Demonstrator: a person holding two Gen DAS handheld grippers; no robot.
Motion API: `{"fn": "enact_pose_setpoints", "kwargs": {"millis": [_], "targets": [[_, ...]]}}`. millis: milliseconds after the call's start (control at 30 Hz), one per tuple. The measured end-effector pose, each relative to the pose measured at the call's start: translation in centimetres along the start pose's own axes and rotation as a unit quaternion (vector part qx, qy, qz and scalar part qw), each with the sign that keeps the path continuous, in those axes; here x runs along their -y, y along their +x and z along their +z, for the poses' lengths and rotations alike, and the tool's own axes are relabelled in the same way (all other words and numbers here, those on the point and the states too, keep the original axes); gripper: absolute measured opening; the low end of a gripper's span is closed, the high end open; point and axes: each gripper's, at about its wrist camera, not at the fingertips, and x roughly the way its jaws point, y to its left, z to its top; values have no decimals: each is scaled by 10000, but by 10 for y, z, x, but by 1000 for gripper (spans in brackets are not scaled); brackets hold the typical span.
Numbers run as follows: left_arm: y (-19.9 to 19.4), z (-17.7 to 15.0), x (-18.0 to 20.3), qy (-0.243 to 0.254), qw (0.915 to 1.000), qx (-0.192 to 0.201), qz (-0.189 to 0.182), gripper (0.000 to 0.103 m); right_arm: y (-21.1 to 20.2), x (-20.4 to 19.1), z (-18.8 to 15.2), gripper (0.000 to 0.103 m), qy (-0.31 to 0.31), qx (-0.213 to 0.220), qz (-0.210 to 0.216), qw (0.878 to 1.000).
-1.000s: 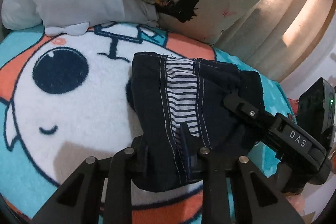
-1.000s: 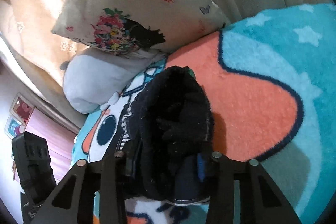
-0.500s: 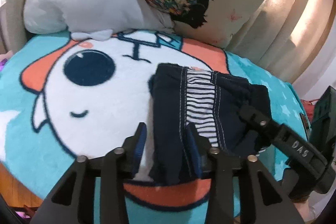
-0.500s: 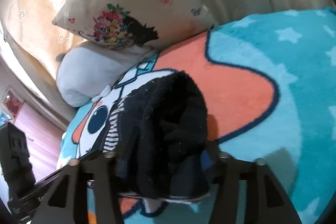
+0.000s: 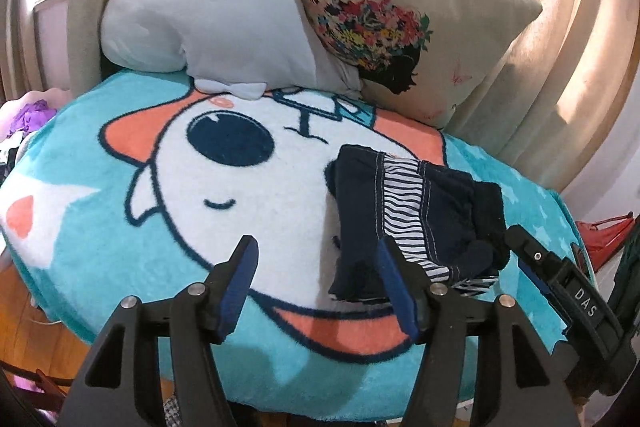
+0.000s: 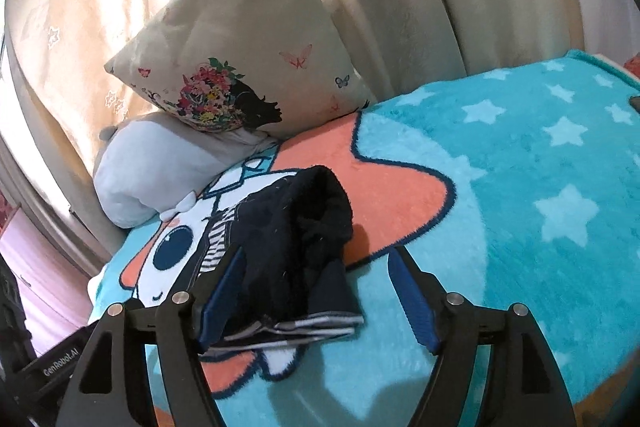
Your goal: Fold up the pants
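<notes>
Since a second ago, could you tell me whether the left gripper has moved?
Yes. The left gripper has opened, let go of the pants and pulled back toward the blanket's near edge.

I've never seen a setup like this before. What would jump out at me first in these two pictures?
First, the bright turquoise blanket with its big white cartoon face and orange patches, filling the bed. On it, towards the right in the left camera's view, lies a small folded bundle of dark pants with a striped panel. Behind stand a floral cushion and a pale grey pillow, and both the left gripper and the right gripper gape open in the foreground.
</notes>
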Motion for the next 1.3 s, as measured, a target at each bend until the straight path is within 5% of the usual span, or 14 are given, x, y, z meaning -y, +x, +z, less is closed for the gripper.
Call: {"fn": "enact_pose_setpoints", "kwargs": {"millis": [300, 733, 933, 1100, 1300], "targets": [[-27, -1, -1, 89, 9987, 484, 117, 68, -8, -21, -9, 79, -310, 46, -57, 9995], [-21, -4, -3, 49, 9991, 385, 184, 70, -2, -32, -19, 82, -551, 14, -242, 9982], [-22, -6, -1, 183, 9960, 619, 617, 71, 2, -35, -23, 82, -672, 68, -311, 9972], [-28, -5, 9, 260, 9905, 955, 960, 84, 4, -26, -25, 82, -604, 8, -254, 9979], [-20, -5, 31, 593, 9896, 839, 1011, 84, 1, -6, -20, 84, -376, 106, -305, 9988]]}}
